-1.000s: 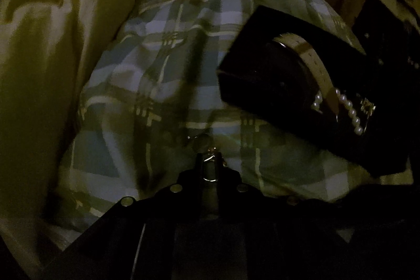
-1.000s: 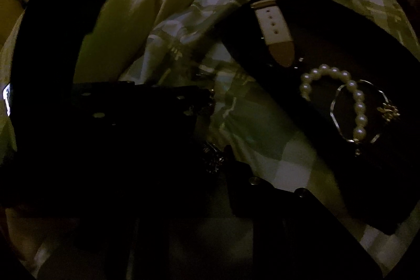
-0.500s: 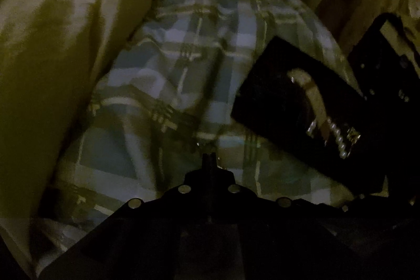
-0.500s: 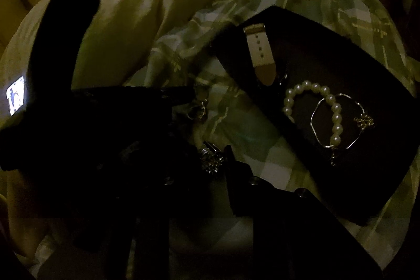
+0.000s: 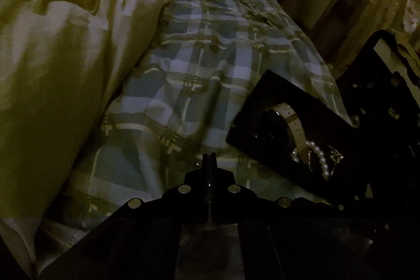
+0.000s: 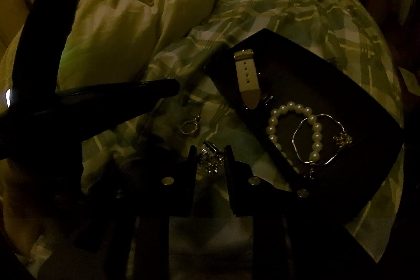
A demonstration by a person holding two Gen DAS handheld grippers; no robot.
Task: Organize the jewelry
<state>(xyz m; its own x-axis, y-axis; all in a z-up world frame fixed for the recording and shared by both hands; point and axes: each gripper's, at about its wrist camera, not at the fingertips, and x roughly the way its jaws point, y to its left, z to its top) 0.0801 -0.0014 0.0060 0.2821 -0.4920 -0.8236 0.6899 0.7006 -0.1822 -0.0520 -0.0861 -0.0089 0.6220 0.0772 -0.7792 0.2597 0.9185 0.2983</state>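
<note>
Jewelry (image 6: 211, 159), a sparkly cluster, sits pinched in the right gripper (image 6: 210, 156) just beside the tray (image 6: 367, 101), likely bound there. The left gripper (image 5: 209, 158) is shut; whether it carries the earring (image 6: 190, 125) dangling near the tray, I cannot tell. Watch (image 6: 248, 82), pearls (image 6: 294, 127) and bangle (image 6: 319, 141) already lie inside.

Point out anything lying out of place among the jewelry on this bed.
A small silver ring-like piece lies loose on the plaid bedsheet, outside the black rectangular tray that holds the white watch strap, pearl bracelet and thin silver bangle. Another sparkly silver piece sits between the right gripper's fingers.
</note>
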